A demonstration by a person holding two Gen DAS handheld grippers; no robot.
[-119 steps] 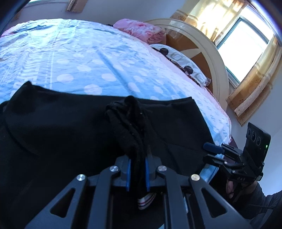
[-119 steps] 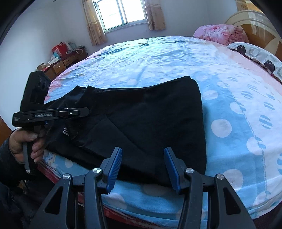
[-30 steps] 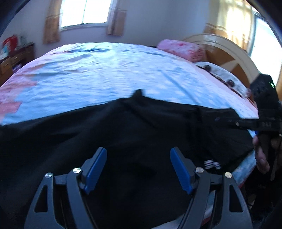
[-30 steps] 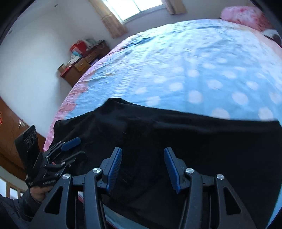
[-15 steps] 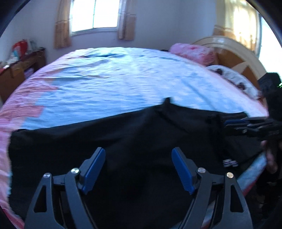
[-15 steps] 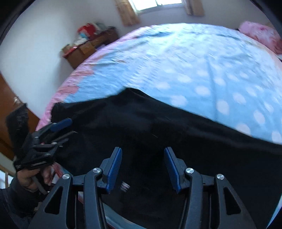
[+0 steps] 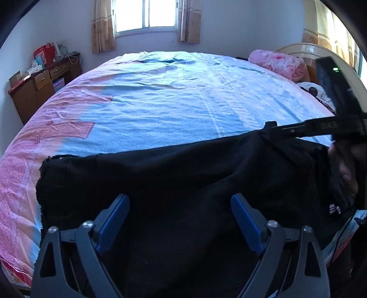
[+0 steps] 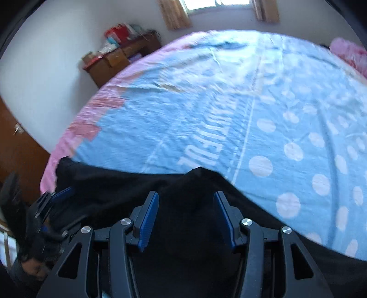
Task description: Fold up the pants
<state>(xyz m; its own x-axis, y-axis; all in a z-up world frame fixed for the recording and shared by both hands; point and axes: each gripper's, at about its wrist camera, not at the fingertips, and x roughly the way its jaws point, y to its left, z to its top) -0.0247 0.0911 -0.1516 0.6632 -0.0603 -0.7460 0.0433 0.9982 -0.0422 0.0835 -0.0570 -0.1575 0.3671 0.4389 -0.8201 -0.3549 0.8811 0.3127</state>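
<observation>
Here, item by item. Containers: a wooden dresser (image 7: pixel 43 87) against the far wall, drawers shut, with a red bag (image 7: pixel 43 53) and boxes stacked on top.

Pants (image 7: pixel 183 183): black, spread wide across the near edge of the bed, raw-looking hem at the left end, small white stripes low at the right end.

Your left gripper (image 7: pixel 180 217): jaws opening wide above the cloth, pinching nothing. Your right gripper (image 8: pixel 187 217): jaws partly apart over a raised peak of fabric; whether the pads touch it you cannot tell.

Surface: bed (image 7: pixel 172 98) under a blue sheet with white dots and a pink border. Room: pink quilt (image 7: pixel 278 63) by the headboard, curtained window (image 7: pixel 146 15), pale walls.
</observation>
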